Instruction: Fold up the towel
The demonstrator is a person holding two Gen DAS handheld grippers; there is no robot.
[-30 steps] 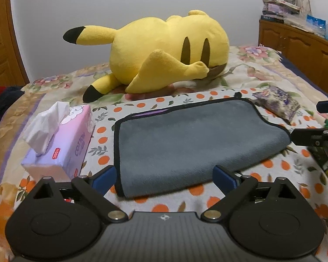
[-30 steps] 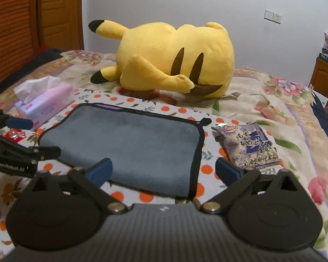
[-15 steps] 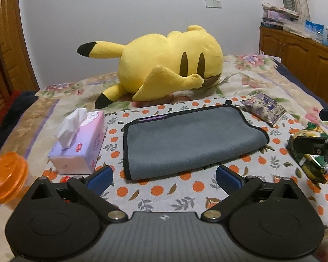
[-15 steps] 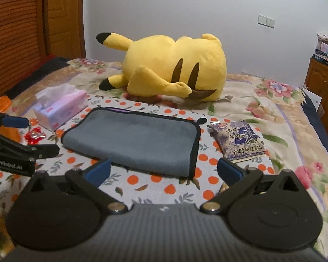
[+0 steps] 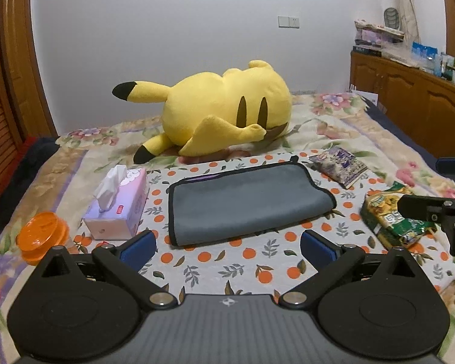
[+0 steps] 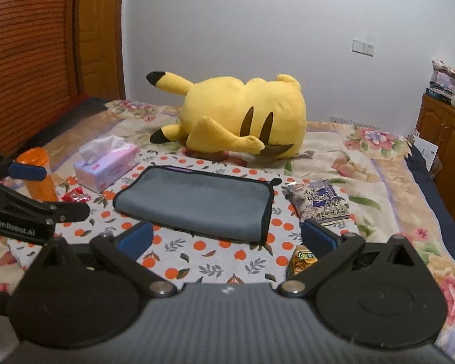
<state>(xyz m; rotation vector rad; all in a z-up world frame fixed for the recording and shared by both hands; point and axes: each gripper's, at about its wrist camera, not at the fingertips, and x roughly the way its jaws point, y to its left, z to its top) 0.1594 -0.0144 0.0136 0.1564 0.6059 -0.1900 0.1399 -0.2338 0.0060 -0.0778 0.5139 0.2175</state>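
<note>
One grey towel (image 5: pixel 245 203) lies already doubled on the orange-dotted cloth (image 5: pixel 227 261) of the bed, between the tissue box (image 5: pixel 118 204) and the purple snack packet (image 5: pixel 339 166). We hold both the left gripper (image 5: pixel 226 247) and the right gripper (image 6: pixel 226 236) with fingers spread and empty, short of its near edge. We judge another fold may come next: each should pinch one near corner.

Folded grey towel (image 5: pixel 245 204) flat on bedspread
</note>
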